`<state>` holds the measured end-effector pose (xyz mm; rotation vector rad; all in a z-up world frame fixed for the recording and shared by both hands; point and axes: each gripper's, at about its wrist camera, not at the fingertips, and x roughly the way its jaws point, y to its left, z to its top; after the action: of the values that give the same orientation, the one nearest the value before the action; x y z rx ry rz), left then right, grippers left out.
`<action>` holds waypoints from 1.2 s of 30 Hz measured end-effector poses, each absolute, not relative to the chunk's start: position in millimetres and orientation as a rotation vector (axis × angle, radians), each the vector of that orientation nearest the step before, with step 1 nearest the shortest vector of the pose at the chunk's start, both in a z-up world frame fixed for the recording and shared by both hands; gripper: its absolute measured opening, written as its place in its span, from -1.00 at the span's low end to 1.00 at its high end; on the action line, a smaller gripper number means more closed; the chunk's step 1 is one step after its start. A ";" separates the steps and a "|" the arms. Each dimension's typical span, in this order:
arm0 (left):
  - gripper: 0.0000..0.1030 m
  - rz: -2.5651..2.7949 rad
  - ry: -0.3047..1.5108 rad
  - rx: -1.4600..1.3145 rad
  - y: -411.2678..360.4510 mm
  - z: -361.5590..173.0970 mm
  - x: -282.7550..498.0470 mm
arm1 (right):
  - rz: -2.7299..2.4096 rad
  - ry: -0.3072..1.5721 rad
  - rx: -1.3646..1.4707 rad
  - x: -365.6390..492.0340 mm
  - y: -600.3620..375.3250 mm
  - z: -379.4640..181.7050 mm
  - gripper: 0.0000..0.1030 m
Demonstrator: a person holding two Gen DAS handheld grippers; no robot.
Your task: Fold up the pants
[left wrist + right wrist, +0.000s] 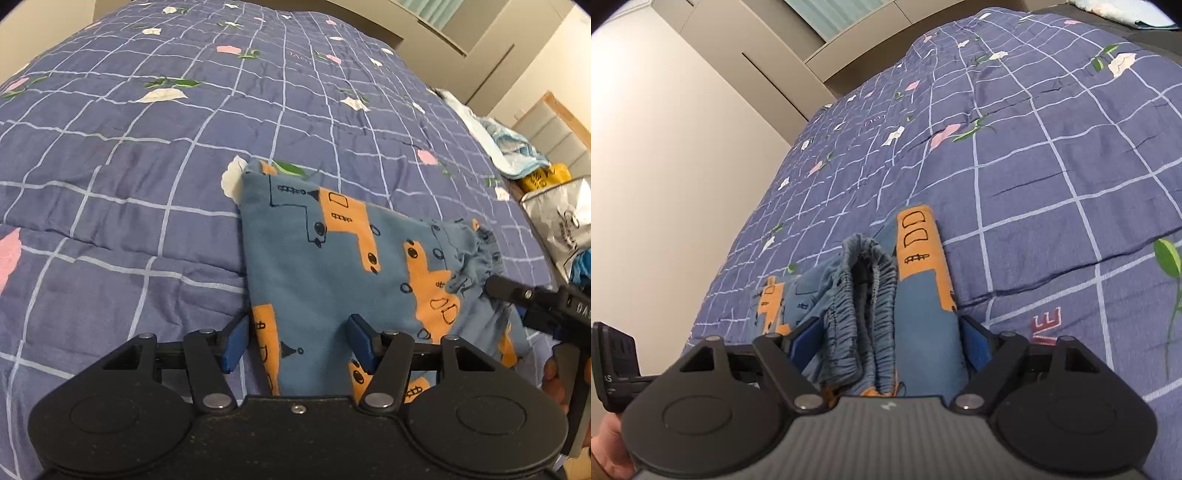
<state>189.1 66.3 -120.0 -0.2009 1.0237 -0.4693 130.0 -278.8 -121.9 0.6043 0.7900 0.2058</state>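
From my left wrist camera, the pants (332, 266) lie already folded into a compact blue bundle with orange vehicle prints, on the purple checked quilt (129, 147) that covers the bed, close to the bed's near edge and towards its right side. My left gripper (299, 343) hangs low over the bundle's near end with its blue pads apart, one pad just outside the cloth's left border and the other over the fabric; I cannot be sure whether either pad touches it. The bundle's long axis runs away from me towards the head of the bed, with the ruffled elastic waistband at the right. My right gripper's black body enters at the right edge beside that waistband, and loose bags and clothes sit beyond the bed's right side. From my right wrist camera, the right gripper (886, 343) straddles the gathered waistband (864, 302), jaws spread wide on either side of the stacked layers and, as far as I can see, not pressing them. Here the folded legs point away from me up the quilt. I judge the cloth light, soft and limp, likely to sag and unfold if lifted by one point, so the thick waistband and the folded edge opposite look like the firmest places to pinch.
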 end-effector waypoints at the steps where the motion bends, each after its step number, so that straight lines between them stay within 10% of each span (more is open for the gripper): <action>1: 0.17 -0.458 1.017 -0.188 66.0 -117.3 188.4 | 0.205 0.790 0.603 129.5 -278.4 -121.0 0.63; 12: 0.32 -0.452 1.035 -0.223 64.9 -124.9 191.0 | 0.219 0.796 0.541 130.5 -269.4 -121.8 0.41; 15: -0.13 -0.468 1.028 -0.218 59.7 -125.9 190.6 | 0.239 0.797 0.481 129.8 -263.1 -120.6 -0.17; 20: -0.74 -0.498 0.996 -0.200 53.4 -120.5 189.8 | 0.259 0.759 0.433 125.7 -253.6 -113.0 -0.46; 36: -0.80 -0.506 0.757 -0.256 50.8 -56.4 313.2 | 0.321 0.572 0.557 242.0 -268.5 -58.5 -0.52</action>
<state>313.2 50.8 -56.4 -0.2560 0.7571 -0.5059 242.0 -268.5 -58.5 0.5574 0.5725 0.3210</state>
